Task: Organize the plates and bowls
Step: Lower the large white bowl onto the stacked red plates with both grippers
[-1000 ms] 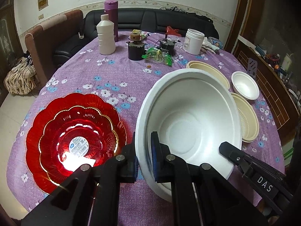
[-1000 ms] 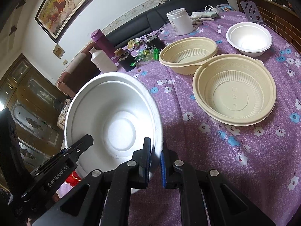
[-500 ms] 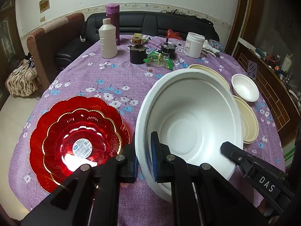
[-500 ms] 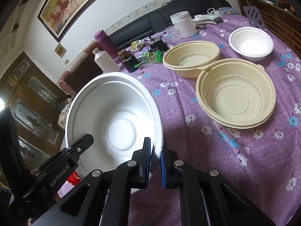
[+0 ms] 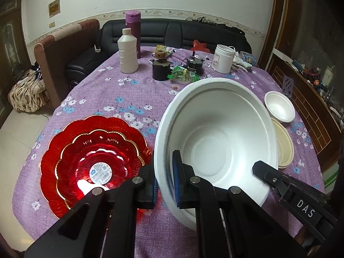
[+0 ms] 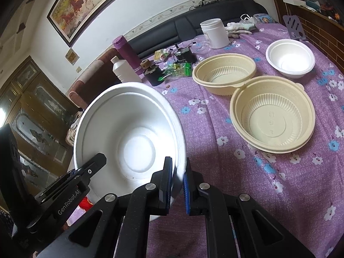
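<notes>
A large white foam bowl is held above the purple flowered table by both grippers. My left gripper is shut on its left rim. My right gripper is shut on its right rim; the bowl fills the left of the right wrist view. Two stacked red glass plates lie on the table at the left. Two cream plastic bowls and a small white foam bowl sit at the right.
At the table's far side stand a white bottle, a purple flask, a white jar, small dark containers and green wrappers. A black sofa lies behind. A wooden cabinet runs along the right.
Both grippers have lifted the white bowl higher and drawn back a little; more of the table shows. The grip on both rims is unchanged.
</notes>
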The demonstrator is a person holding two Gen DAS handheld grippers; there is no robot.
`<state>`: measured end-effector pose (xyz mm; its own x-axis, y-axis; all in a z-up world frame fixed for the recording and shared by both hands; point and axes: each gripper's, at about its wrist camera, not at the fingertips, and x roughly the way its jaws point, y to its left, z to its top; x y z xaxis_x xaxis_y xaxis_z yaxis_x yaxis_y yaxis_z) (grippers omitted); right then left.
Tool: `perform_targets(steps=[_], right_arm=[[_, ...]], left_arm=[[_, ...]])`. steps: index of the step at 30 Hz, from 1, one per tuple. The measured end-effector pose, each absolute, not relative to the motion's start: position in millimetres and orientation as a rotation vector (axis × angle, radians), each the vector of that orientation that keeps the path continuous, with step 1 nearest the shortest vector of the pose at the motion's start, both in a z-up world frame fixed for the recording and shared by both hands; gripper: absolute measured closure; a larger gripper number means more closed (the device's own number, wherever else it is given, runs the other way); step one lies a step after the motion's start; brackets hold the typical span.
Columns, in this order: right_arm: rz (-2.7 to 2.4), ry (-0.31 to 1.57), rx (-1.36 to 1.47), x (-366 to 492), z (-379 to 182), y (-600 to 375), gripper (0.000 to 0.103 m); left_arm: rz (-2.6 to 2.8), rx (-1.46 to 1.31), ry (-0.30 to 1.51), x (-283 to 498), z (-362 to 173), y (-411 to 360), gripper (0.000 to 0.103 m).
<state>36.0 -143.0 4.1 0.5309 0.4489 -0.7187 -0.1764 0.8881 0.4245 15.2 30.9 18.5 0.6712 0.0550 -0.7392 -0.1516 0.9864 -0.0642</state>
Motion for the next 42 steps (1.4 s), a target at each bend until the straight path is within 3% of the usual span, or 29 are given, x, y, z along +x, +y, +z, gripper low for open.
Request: perform_targets(steps=[22, 42], right_arm=[[0.626, 0.913, 0.186, 43.2, 39.2, -24.4, 0.095], [0.658, 1.062, 0.119, 44.1, -12.6, 22.4, 0.095]], left_arm=[[0.332, -0.269, 0.746, -20.8, 39.2, 141.2, 0.094], [0.389, -0.307, 0.879, -23.8, -11.7, 173.9, 0.093]])
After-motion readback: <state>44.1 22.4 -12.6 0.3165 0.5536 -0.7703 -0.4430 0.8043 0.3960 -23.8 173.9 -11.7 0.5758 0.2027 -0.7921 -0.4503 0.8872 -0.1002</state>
